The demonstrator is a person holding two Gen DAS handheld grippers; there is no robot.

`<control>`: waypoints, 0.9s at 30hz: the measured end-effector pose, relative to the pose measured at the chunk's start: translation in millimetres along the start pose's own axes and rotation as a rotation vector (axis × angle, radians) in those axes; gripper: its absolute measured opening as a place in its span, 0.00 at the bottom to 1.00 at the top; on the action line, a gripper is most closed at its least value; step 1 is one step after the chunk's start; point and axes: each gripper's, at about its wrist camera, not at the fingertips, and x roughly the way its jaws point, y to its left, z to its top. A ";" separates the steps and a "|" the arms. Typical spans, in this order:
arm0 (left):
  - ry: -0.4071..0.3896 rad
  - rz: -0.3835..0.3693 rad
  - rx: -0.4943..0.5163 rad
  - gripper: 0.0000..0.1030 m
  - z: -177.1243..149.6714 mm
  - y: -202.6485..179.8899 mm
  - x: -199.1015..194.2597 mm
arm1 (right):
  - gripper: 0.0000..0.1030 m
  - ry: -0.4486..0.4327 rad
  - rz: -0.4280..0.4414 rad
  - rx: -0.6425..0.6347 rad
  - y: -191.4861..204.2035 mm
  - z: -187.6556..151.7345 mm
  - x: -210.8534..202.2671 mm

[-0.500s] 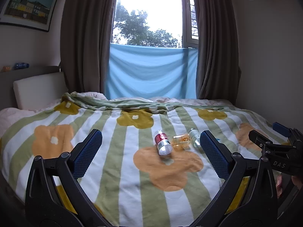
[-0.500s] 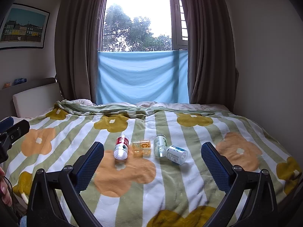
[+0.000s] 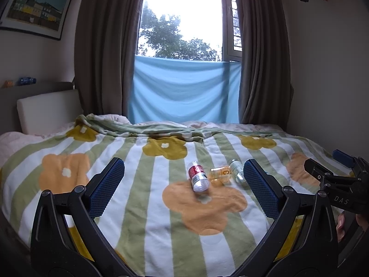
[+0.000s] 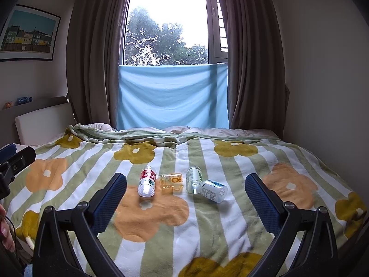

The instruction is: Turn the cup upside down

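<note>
Several small clear cups lie on their sides in a row on the flowered blanket (image 4: 207, 228). From the left they are a red-labelled cup (image 4: 147, 183) (image 3: 197, 176), an orange one (image 4: 171, 181) (image 3: 220, 174), a green-labelled one (image 4: 193, 179) (image 3: 237, 172) and a blue-labelled one (image 4: 214, 190). My left gripper (image 3: 183, 189) stands open with the red cup just beyond its fingers. My right gripper (image 4: 185, 198) is open too, nearer than the row, nothing between its fingers. The blue-labelled cup is hidden in the left wrist view.
The bed fills the room up to the window (image 4: 168, 23) with a blue cloth (image 4: 171, 97) and brown curtains. A white headboard cushion (image 3: 48, 110) is at left, a bare wall at right. The other gripper's tip (image 3: 332, 175) shows at the right edge, a hand below it.
Both grippers have shifted very slightly; the cups lie where they were and both stay open.
</note>
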 end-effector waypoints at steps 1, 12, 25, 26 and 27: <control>-0.002 -0.001 -0.001 1.00 0.3 -0.2 -0.5 | 1.00 0.000 0.000 0.000 -0.1 0.1 -0.2; -0.004 -0.006 -0.003 1.00 1.4 0.5 -0.6 | 1.00 -0.001 -0.001 -0.002 -0.8 3.3 -1.9; 0.004 -0.011 -0.008 1.00 -2.0 -1.7 0.7 | 1.00 0.002 -0.003 -0.003 -0.5 3.3 -3.3; 0.009 -0.014 -0.009 1.00 -3.7 -1.2 2.6 | 1.00 0.004 -0.004 -0.003 0.6 2.0 -2.8; 0.015 -0.017 -0.011 1.00 -4.5 -1.3 4.6 | 1.00 0.008 -0.002 -0.004 0.0 2.0 -1.5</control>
